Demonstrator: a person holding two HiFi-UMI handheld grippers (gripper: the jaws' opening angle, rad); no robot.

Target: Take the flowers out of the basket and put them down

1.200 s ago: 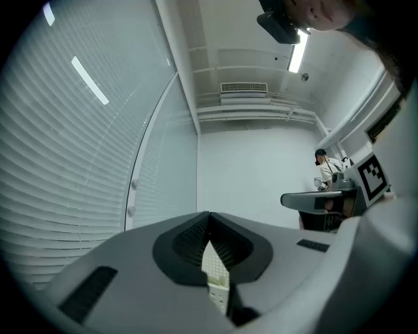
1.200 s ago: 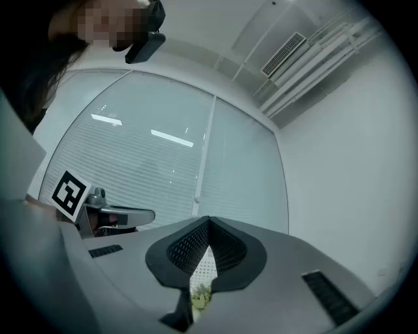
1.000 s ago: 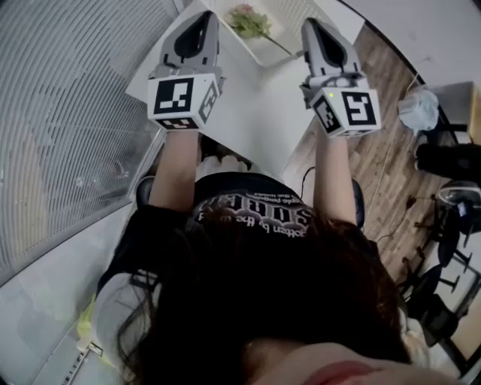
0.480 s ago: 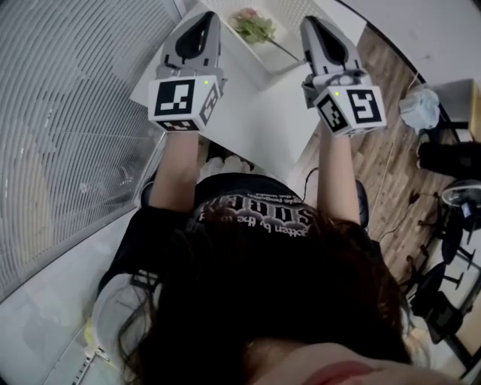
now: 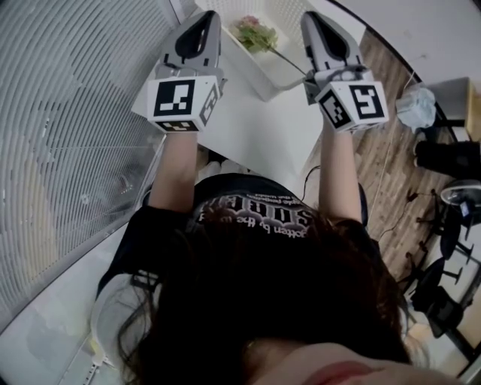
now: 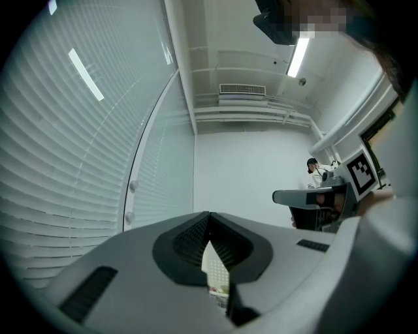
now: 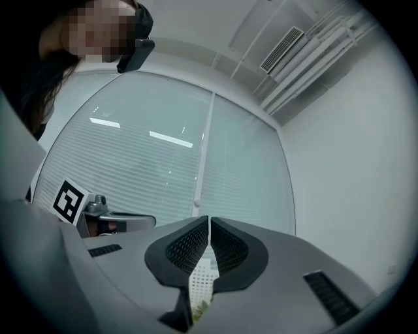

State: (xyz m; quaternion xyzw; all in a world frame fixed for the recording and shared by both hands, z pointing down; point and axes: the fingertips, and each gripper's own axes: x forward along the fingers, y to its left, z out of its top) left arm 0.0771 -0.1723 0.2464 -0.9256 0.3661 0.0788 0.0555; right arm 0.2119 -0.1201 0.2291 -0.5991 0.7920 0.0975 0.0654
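Head view: right claw (image 5: 310, 18) edged forward.

Left forearm (image 5: 176, 169) and right forearm (image 5: 336, 169), both bare, extend forward from the torso, roughly parallel and apart, holding the left gripper (image 5: 206, 16) and right gripper (image 5: 310, 19) side by side, tips pointing away from the body, each with jaws closed tip to tip on nothing.

Bare tabletop (image 5: 259, 128) before the basket (image 5: 255, 75); basket walls around the flowers (image 5: 254, 34); blinds (image 5: 68, 113) close at left.
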